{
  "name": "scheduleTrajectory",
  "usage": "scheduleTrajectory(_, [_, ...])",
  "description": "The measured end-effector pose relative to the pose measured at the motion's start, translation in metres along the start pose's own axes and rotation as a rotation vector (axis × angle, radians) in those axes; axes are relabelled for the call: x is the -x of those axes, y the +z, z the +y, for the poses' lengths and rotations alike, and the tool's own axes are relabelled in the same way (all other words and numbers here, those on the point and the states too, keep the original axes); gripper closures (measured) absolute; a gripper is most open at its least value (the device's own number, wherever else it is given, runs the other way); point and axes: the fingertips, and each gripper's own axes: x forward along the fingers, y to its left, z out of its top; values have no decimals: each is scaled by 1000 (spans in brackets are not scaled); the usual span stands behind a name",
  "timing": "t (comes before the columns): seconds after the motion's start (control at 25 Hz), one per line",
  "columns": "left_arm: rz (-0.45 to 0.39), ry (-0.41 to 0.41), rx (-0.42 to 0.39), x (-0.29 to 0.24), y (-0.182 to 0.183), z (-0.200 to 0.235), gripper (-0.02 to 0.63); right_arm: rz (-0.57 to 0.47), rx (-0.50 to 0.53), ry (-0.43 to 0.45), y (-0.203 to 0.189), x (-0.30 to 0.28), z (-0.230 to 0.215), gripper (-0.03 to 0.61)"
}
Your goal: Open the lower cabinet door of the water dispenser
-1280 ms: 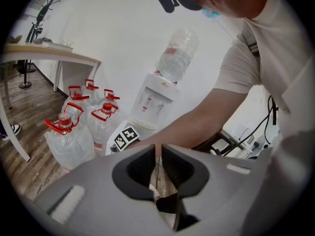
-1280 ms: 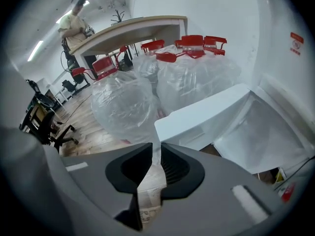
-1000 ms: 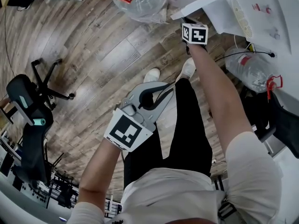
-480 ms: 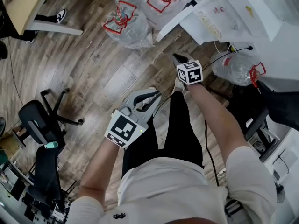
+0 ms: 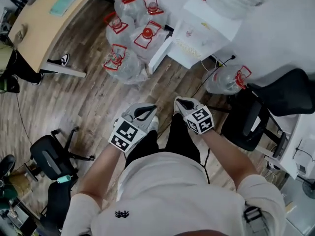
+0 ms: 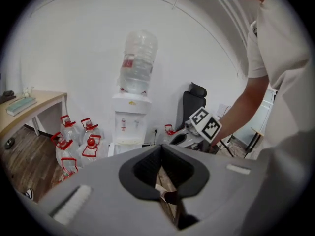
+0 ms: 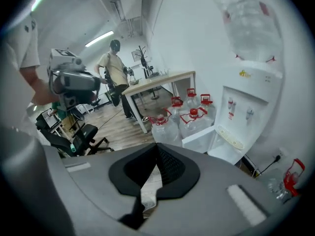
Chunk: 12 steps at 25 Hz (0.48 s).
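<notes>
The white water dispenser (image 5: 206, 28) stands against the wall with a big bottle on top. Its lower cabinet door (image 5: 160, 55) is swung out to the left, also visible as the white door panel (image 7: 202, 136). My left gripper (image 5: 151, 108) and right gripper (image 5: 178, 101) are held side by side close to the person's body, high above the floor and well back from the dispenser. Both are shut with nothing between the jaws. In the left gripper view the dispenser (image 6: 130, 119) is far ahead, and the right gripper's marker cube (image 6: 205, 124) sits to its right.
Several water bottles with red handles (image 5: 130, 38) stand left of the open door, and one more bottle (image 5: 226, 80) lies on the right. Black office chairs (image 5: 275, 100) (image 5: 47, 156) flank the spot. A wooden desk (image 5: 44, 18) stands at the left, and a person (image 7: 115, 68) stands by it.
Both grippers rose and drew back from the dispenser. The right gripper came away from the door's edge and its jaws shut. The door stays swung open.
</notes>
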Motion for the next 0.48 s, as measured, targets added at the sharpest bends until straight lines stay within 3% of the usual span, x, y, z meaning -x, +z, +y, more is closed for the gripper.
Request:
scheduleTrajectory(0.16, [23, -23, -41, 8, 22, -26, 558, -86, -16, -27, 18, 72, 18, 577])
scheduleTrajectory(0.48, [1, 9, 22, 29, 39, -50, 558, -172, 32, -108, 39, 165, 29, 577])
